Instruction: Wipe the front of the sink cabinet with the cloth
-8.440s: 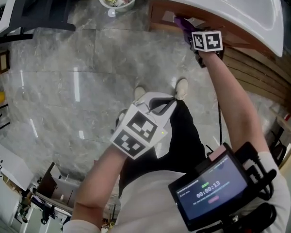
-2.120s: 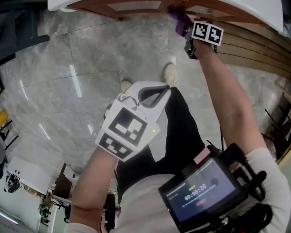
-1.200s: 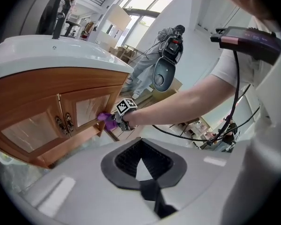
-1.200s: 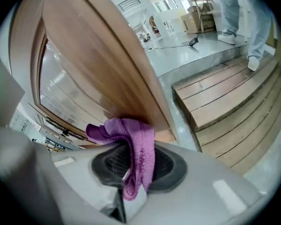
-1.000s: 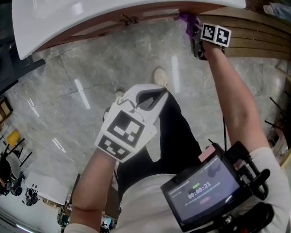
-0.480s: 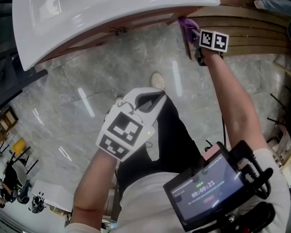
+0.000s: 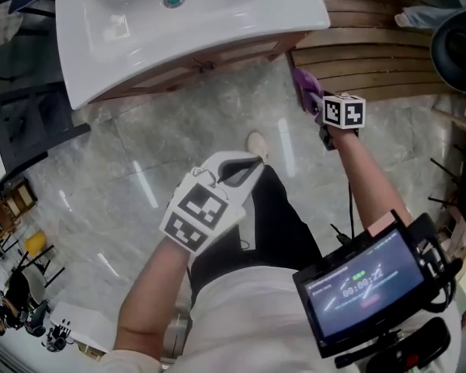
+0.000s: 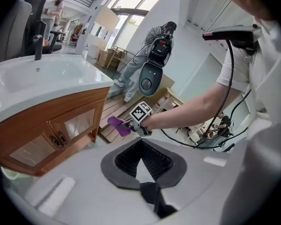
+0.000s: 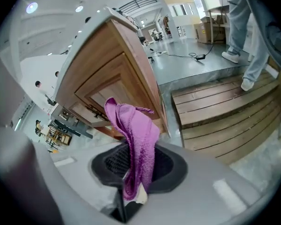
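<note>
A white sink (image 7: pixel 194 14) tops the wooden cabinet (image 7: pixel 210 57). My right gripper (image 7: pixel 317 103) is shut on a purple cloth (image 7: pixel 304 84), held just off the cabinet's right front corner; I cannot tell whether they touch. In the right gripper view the cloth (image 9: pixel 138 135) stands up from the gripper (image 9: pixel 136 182) in front of the cabinet's corner edge (image 9: pixel 117 69). My left gripper (image 7: pixel 245 168) hangs low over my legs, shut and holding nothing. The left gripper view shows that gripper (image 8: pixel 141 172), the cabinet doors (image 8: pixel 51 121) and the cloth (image 8: pixel 117 124).
Wooden slatted steps (image 7: pixel 373 61) run right of the cabinet. A person (image 9: pixel 243 32) stands on them. A dark round object (image 7: pixel 458 37) sits at the far right. Grey marble floor (image 7: pixel 140 154) lies below, with my shoe (image 7: pixel 256 142) on it.
My right gripper has carried the cloth along the cabinet front to its right corner and slightly away from it. The left gripper has stayed shut near my legs.
</note>
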### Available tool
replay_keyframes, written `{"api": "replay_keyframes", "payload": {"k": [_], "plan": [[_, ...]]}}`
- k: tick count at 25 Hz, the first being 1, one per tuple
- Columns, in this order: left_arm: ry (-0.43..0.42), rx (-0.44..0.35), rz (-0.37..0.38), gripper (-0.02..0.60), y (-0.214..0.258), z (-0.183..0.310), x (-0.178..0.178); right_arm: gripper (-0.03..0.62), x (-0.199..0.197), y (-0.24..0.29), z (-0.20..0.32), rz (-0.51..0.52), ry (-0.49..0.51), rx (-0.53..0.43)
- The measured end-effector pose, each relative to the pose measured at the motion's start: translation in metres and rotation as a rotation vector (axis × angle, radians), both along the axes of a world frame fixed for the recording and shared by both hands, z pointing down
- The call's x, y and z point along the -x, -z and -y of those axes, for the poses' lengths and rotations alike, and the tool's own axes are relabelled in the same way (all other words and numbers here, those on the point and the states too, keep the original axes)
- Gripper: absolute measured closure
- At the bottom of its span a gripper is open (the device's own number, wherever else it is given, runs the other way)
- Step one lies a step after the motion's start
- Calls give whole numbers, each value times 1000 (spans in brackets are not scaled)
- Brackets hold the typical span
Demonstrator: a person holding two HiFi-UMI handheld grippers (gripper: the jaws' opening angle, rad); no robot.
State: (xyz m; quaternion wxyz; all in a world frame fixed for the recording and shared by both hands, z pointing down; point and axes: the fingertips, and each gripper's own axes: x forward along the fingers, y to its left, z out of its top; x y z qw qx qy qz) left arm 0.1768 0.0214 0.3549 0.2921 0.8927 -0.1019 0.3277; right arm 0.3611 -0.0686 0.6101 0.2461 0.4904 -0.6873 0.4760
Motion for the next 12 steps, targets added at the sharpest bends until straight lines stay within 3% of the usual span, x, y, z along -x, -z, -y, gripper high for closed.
{"api": "replay_keyframes", "payload": {"k": [5,12], "plan": [[-37,-42,16,575,41,-20,27,513,41,77,-33,18,66,-51],[-33,-58,3,575,94,-54,83,511,105,193,-60,75,76,-167]]}}
